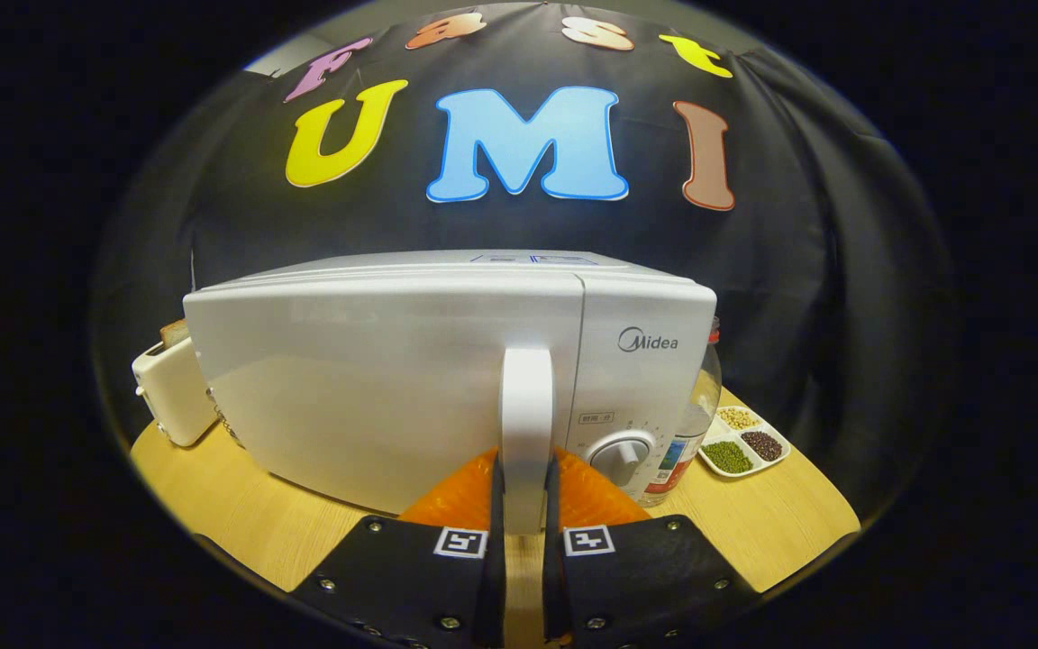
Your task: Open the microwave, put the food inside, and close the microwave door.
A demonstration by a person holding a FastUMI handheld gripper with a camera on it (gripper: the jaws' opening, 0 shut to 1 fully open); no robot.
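The gripper (525,505) has its jaws closed on the white upright door handle (526,424) of a white box-shaped microwave oven (375,388), one finger pressing each side of the bar. The oven stands on a pale wooden worktop (780,514) with its door shut. A white toaster (172,392) sits just beside its left end; at its right end stand a clear glass jar (695,415) and a white divided dish of beans (744,442).

Black cloth wall (807,297), wooden table (240,514)
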